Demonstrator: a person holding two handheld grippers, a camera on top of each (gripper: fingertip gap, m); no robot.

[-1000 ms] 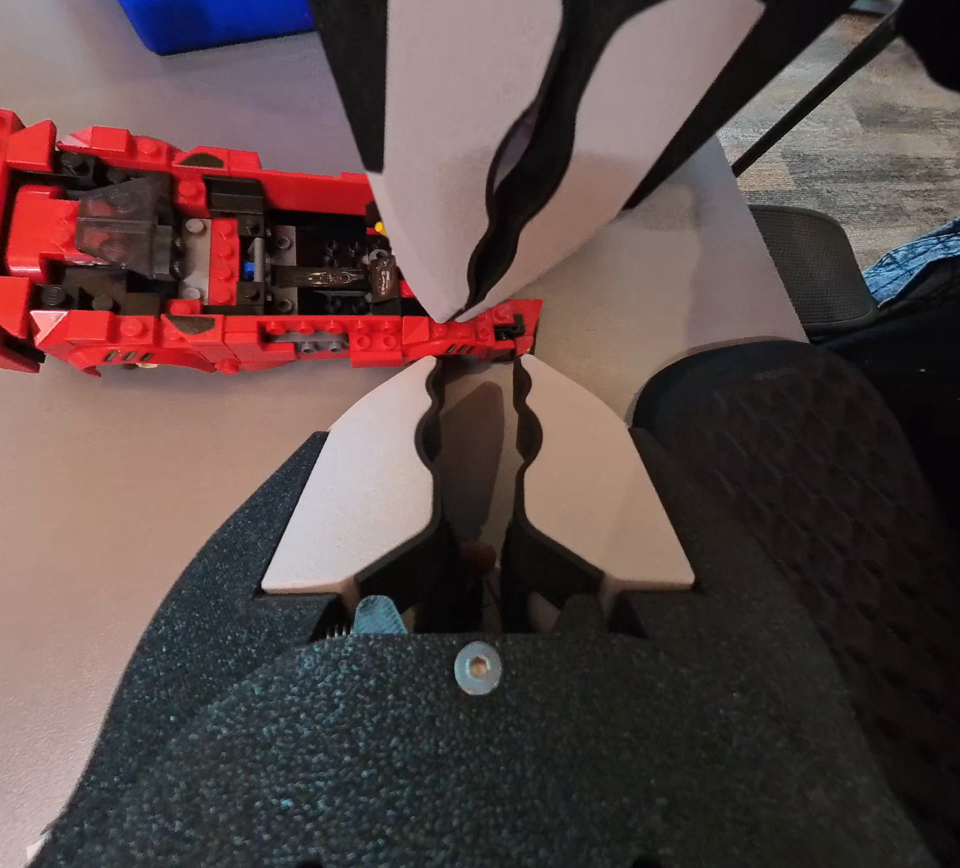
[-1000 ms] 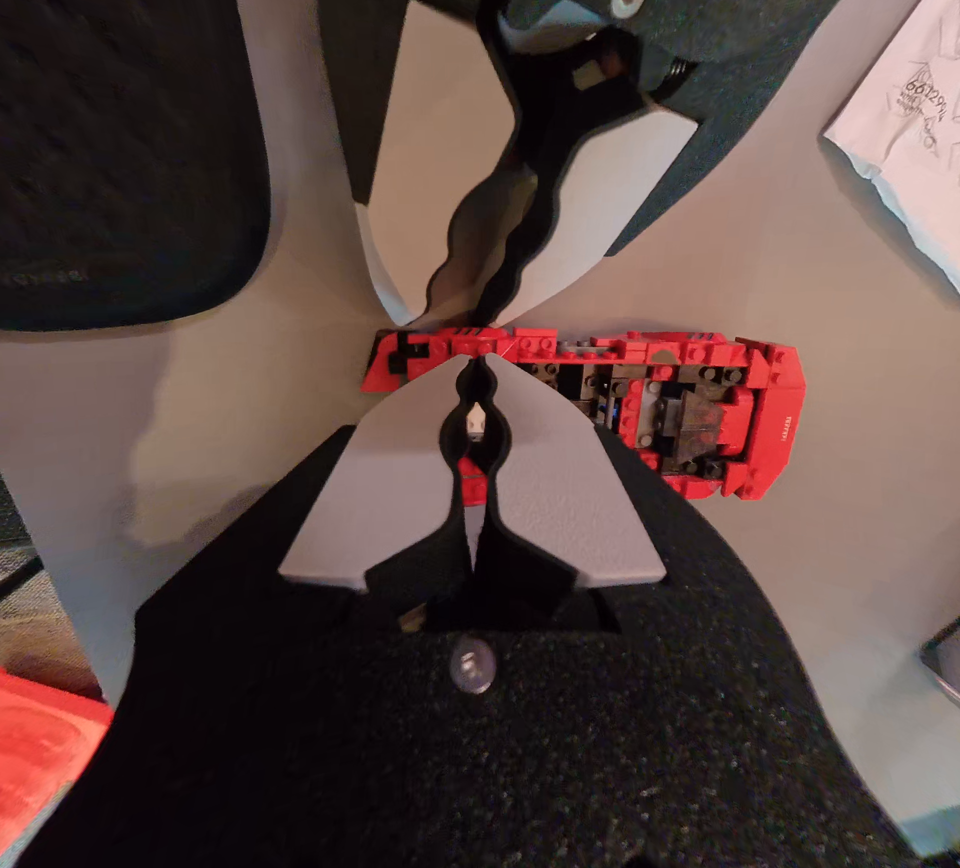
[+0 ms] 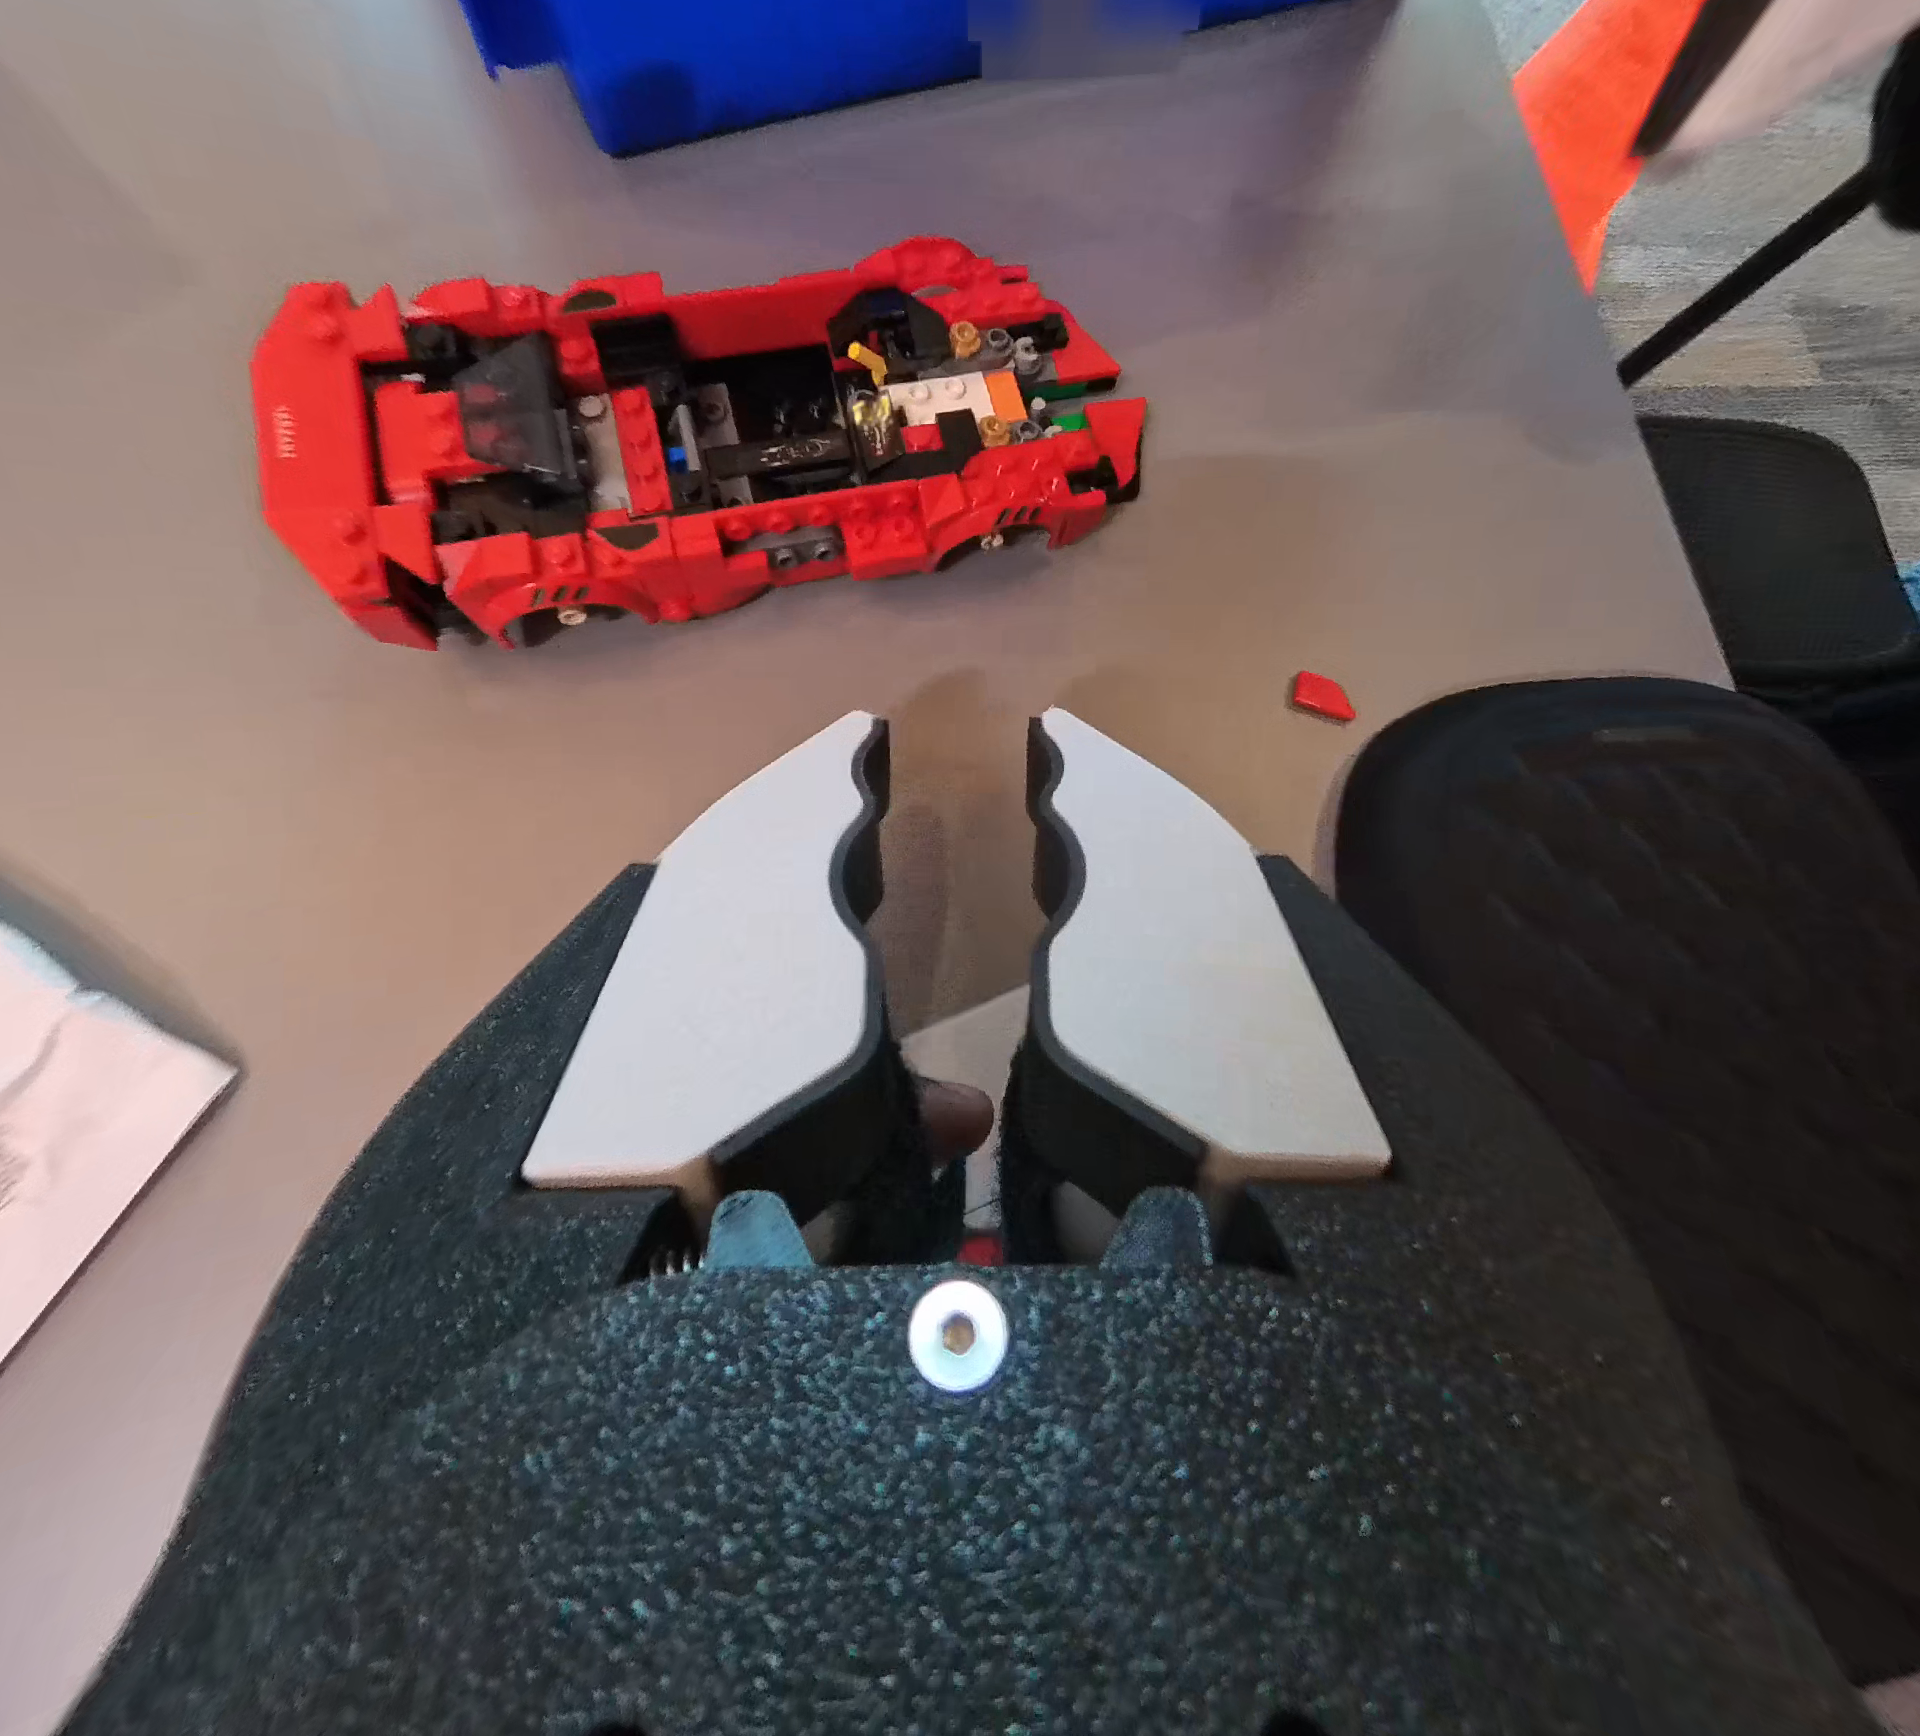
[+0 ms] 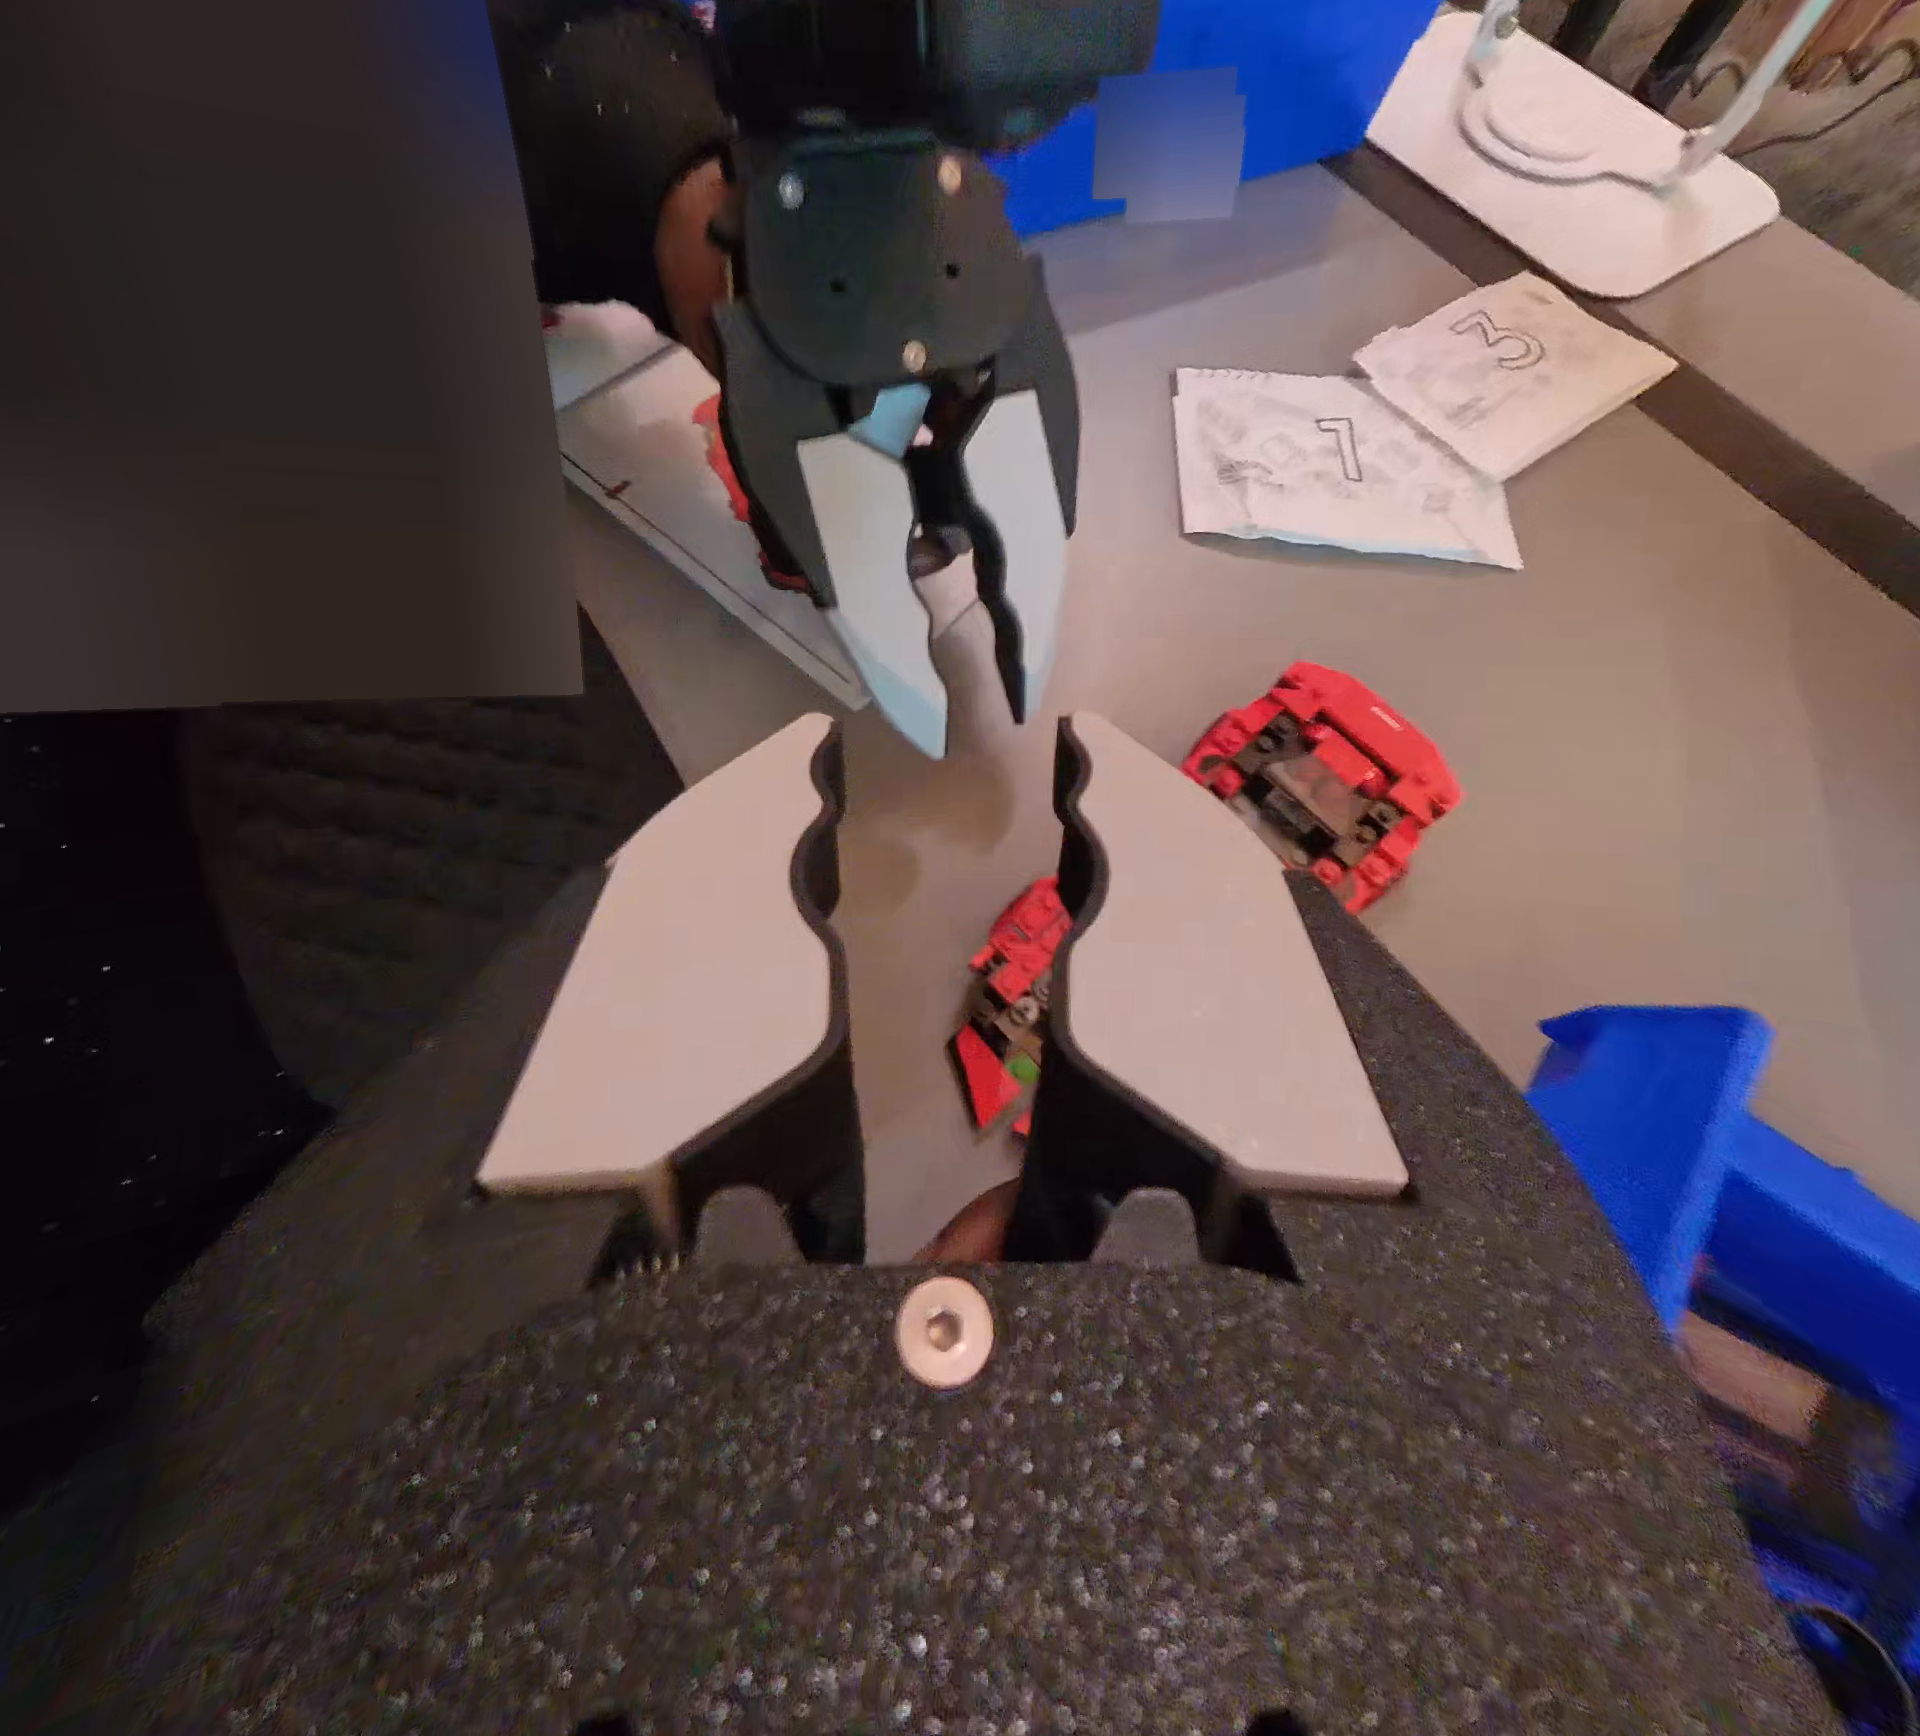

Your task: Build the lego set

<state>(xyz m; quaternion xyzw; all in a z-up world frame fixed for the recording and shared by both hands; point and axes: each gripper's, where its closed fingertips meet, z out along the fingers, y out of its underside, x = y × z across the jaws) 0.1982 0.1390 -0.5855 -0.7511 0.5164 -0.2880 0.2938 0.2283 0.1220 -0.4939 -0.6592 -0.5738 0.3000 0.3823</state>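
Both the left gripper (image 3: 958,730) and right gripper (image 4: 945,730) were held empty, fingers apart, above the counter (image 3: 1299,460), probably to collect the loose red piece (image 3: 1322,695) for the half-built red car (image 3: 696,439).

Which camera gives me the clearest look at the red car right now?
The left wrist view: the whole red car lies in the open on the table. In the right wrist view, the right gripper hides its middle; only both ends show.

Both claws (now agape) off car (image 3: 686,439)
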